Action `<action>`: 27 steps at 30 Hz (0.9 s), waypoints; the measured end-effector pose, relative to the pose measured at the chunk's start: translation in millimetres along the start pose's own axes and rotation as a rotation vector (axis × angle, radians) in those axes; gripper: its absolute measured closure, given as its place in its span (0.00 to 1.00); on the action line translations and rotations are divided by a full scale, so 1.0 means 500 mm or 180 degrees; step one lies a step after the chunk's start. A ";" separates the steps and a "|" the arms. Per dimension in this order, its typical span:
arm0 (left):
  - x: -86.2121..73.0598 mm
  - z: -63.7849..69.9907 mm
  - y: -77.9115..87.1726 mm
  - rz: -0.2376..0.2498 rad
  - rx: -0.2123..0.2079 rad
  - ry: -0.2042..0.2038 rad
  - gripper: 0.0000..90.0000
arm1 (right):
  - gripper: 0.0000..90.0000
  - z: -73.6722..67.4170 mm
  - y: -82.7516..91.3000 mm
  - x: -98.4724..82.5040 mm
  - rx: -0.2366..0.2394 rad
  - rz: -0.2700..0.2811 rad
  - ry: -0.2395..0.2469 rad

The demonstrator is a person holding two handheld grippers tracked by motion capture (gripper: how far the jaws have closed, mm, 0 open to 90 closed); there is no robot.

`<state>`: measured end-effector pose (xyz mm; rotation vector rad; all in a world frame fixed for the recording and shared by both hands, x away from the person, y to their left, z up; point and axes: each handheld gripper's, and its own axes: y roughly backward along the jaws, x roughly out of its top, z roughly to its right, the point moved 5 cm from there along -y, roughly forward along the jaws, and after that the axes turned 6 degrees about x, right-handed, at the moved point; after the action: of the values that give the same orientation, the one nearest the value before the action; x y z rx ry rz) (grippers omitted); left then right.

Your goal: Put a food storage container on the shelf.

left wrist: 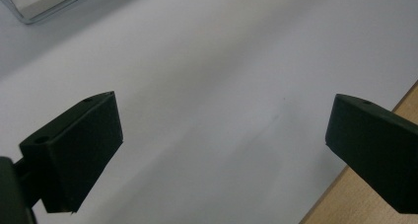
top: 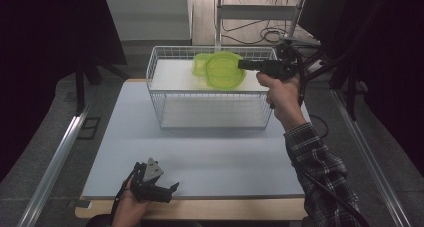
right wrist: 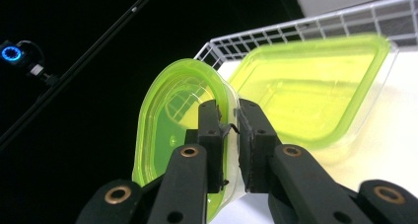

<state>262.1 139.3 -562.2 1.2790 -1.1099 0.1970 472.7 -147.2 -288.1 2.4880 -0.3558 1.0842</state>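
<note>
The right tongs (right wrist: 230,128) pinch the round green lid (right wrist: 172,130) at the basket's (top: 165,94) far right corner. Lift slowly, keeping it level. The left tongs (left wrist: 222,140) wait open.

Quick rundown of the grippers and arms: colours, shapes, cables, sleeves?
Both grippers are black with blocky two-jaw fingers. The left gripper carries a grey three-cornered plate on top. The right gripper has linkage arms with brass-coloured pivot pins, and a black cable trails along the arm. The right forearm wears a dark plaid sleeve.
</note>
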 end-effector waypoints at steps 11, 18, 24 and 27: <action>-0.001 0.001 -0.001 -0.0011 -0.0016 -0.0014 0.01 | 0.90 0.013 -0.025 0.053 -0.0240 0.0150 -0.0002; -0.001 0.002 -0.002 -0.0022 -0.0026 -0.0020 0.01 | 0.90 0.018 -0.044 0.068 -0.0303 0.0164 -0.0008; -0.001 0.003 -0.002 -0.0025 -0.0035 -0.0024 0.01 | 0.90 0.028 -0.066 0.074 -0.0399 0.0180 -0.0021; -0.002 0.002 -0.002 -0.0022 -0.0038 -0.0023 0.01 | 0.90 0.034 -0.075 0.080 -0.0444 0.0209 -0.0040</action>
<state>261.7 138.5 -563.4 1.2737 -1.1113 0.1805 524.8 -124.6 -278.8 2.3760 -0.5024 1.0326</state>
